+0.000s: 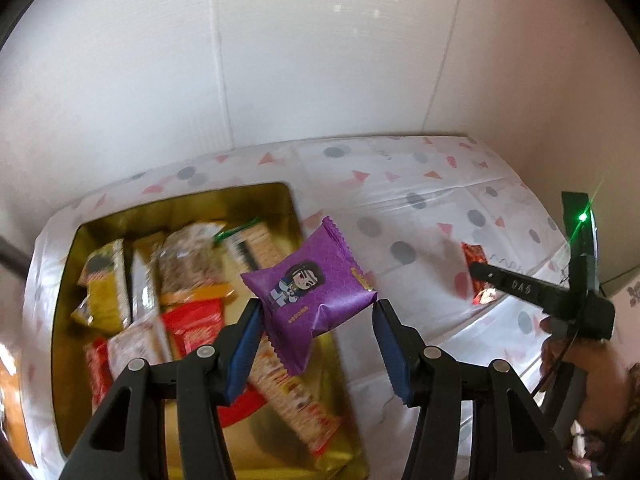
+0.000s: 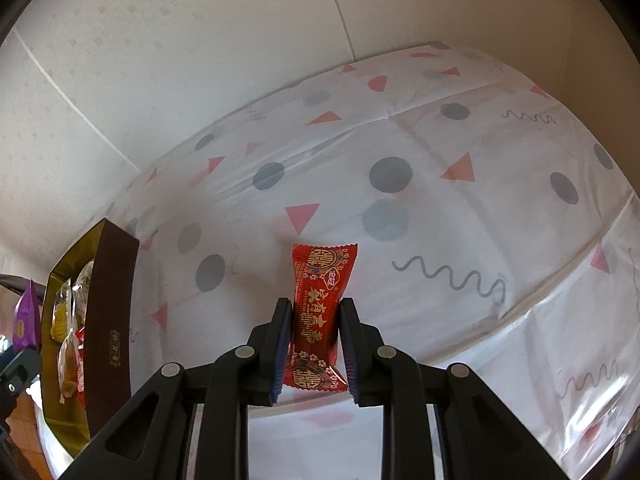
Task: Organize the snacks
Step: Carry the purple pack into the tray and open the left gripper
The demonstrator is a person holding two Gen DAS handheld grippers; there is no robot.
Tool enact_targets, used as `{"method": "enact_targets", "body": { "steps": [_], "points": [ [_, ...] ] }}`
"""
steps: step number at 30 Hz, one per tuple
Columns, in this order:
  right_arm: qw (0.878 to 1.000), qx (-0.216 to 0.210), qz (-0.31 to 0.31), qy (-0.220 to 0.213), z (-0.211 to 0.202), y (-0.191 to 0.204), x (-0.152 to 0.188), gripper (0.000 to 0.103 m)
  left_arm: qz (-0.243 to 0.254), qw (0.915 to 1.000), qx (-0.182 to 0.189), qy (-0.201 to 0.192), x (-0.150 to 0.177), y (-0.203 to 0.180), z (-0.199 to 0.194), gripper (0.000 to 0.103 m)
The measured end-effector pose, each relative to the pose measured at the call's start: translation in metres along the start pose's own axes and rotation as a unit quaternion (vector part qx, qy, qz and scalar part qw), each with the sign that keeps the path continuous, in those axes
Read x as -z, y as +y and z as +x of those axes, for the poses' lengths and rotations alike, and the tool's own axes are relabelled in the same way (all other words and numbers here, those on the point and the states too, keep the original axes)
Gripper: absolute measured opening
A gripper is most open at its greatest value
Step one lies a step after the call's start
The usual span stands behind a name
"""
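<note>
A purple snack packet (image 1: pixel 312 296) with a cartoon figure hangs tilted over the right side of the gold tin box (image 1: pixel 68 280). My left gripper (image 1: pixel 318 308) is shut on it, blue pads pressing its two sides. The box holds several wrapped snacks. A red candy packet (image 2: pixel 320 312) with gold characters lies on the tablecloth, and my right gripper (image 2: pixel 316 306) is shut on its middle. In the left wrist view the right gripper (image 1: pixel 486 276) sits on the red packet (image 1: pixel 474 258), to the right of the box. The purple packet (image 2: pixel 26 320) shows at the right wrist view's far left.
A white tablecloth (image 2: pixel 440 220) with grey dots and pink triangles covers the table. The box's brown outer wall (image 2: pixel 112 320) stands left of the red packet. White wall panels (image 1: pixel 320 60) close the back. A person's hand (image 1: pixel 560 344) holds the right gripper.
</note>
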State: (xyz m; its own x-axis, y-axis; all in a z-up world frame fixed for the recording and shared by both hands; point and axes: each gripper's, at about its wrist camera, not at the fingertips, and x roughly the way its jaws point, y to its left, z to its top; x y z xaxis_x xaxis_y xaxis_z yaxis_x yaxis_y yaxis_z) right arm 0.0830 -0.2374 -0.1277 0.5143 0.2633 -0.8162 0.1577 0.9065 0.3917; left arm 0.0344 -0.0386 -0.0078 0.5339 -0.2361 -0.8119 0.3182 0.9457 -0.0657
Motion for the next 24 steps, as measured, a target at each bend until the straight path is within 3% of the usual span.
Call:
{"method": "enact_targets", "body": {
  "steps": [7,15,24],
  "points": [
    [1.000,0.004,-0.014,-0.019,-0.008,0.008,0.002,0.024,-0.034,0.9989,-0.031,-0.010,0.032,0.029,-0.011,0.056],
    [0.999,0.004,-0.045,-0.028,-0.014,0.024,0.010,0.024,-0.079,0.9944,-0.068,0.012,0.075,0.072,-0.011,0.056],
    [0.995,-0.007,-0.093,-0.037,-0.031,0.054,0.021,0.024,-0.102,0.9913,-0.077,0.030,0.099,0.100,-0.008,0.057]
  ]
}}
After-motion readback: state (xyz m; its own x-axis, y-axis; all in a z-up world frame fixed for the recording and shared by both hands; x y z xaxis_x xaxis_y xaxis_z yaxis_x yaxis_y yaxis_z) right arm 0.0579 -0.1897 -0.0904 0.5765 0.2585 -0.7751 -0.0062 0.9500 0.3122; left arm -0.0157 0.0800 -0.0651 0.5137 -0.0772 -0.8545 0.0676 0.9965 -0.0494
